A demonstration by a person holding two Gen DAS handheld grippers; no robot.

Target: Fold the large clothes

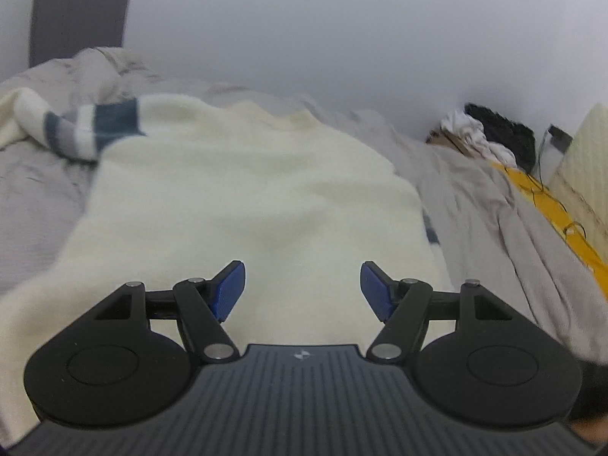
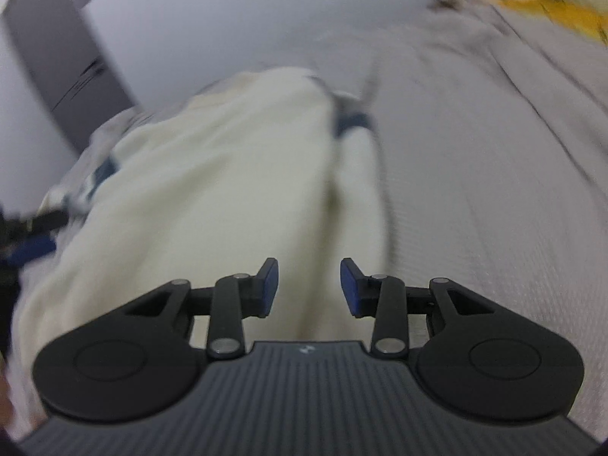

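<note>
Left wrist view: cream sweater (image 1: 243,197) spread on bed (image 1: 475,205), striped sleeve (image 1: 87,129) at far left of sweater. Left tongs (image 1: 303,289) apart, empty; right tongs (image 2: 309,288) part-open, empty. Knit likely soft, floppy, bulky; pinch sleeve cuff or hem edge.

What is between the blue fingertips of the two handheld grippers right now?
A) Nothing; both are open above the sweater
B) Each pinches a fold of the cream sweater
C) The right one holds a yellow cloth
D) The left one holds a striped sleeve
A: the left gripper and right gripper both show open gaps, with the cream sweater lying loose beneath them.
</note>
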